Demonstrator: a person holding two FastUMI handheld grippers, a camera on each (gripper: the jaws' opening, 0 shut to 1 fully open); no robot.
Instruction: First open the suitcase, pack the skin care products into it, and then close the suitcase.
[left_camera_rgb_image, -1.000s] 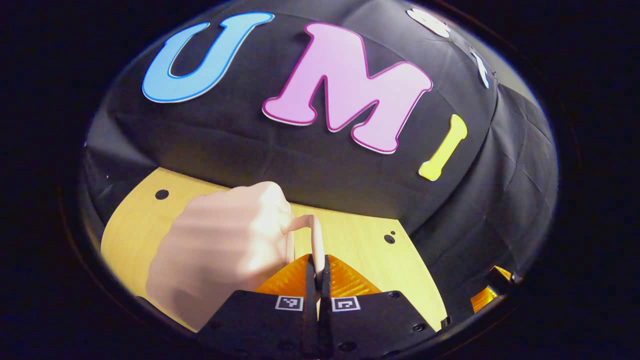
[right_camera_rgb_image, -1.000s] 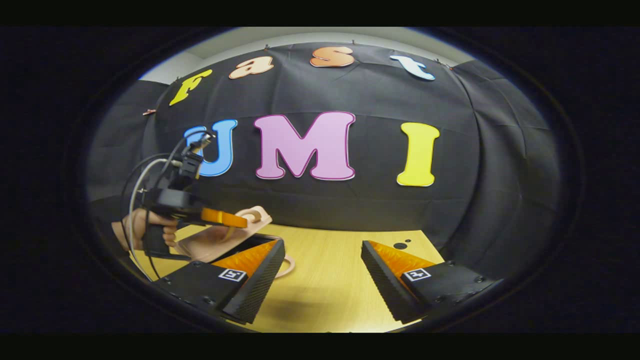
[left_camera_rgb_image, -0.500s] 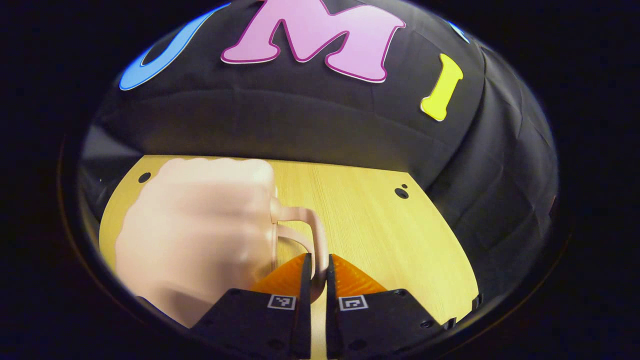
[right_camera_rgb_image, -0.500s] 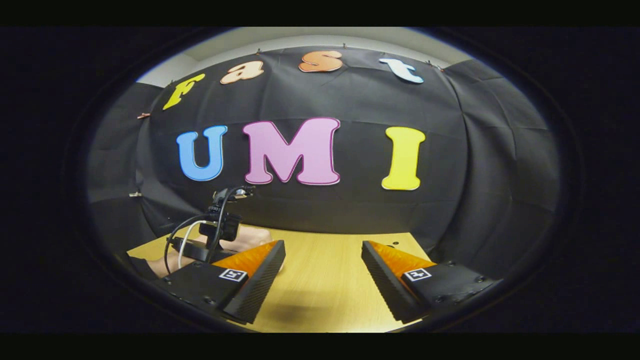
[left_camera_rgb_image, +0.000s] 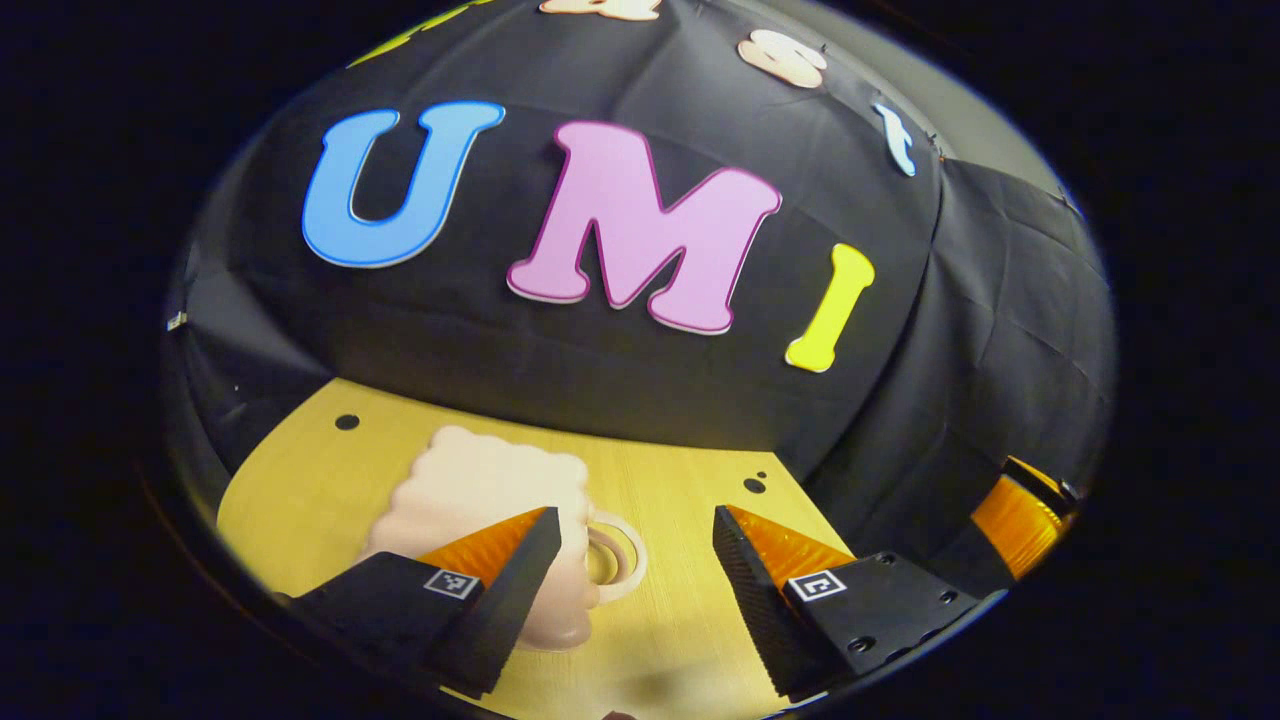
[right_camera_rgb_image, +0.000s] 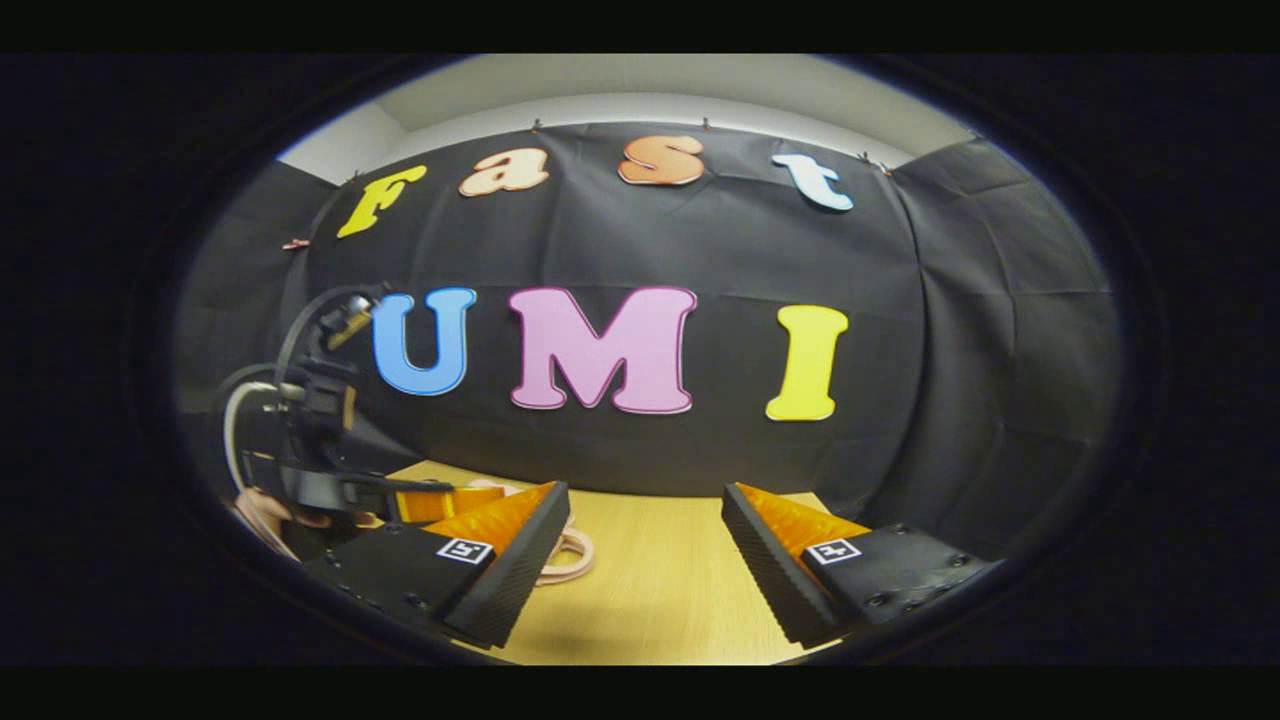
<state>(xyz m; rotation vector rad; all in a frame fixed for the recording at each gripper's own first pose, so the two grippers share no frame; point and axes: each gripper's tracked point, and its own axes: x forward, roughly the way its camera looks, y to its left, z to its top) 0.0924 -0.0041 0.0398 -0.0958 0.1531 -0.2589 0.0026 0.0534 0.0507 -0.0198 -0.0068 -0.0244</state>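
A small pale pink suitcase (left_camera_rgb_image: 480, 485) lies flat on the wooden table (left_camera_rgb_image: 690, 620) with its lid down. Its loop handle (left_camera_rgb_image: 612, 556) points toward my right. My left gripper (left_camera_rgb_image: 635, 520) is open just above and in front of the handle, holding nothing; its left finger covers part of the case. In the right gripper view the handle (right_camera_rgb_image: 572, 550) peeks out beside my open right gripper (right_camera_rgb_image: 645, 492), which hovers over bare table. The left gripper (right_camera_rgb_image: 430, 500) and the hand (right_camera_rgb_image: 262, 508) holding it sit at the left there.
The black cloth wall rises right behind the table's back edge. Small dark holes (left_camera_rgb_image: 347, 422) mark the tabletop near its far corners. The right gripper (left_camera_rgb_image: 1015, 510) shows at the far right of the left gripper view. Bare wood (right_camera_rgb_image: 650, 600) lies under the right gripper.
The left gripper was shut on the suitcase handle and lowered the lid. It has let go, opened and drawn back. The right gripper stayed open and tilted slightly.
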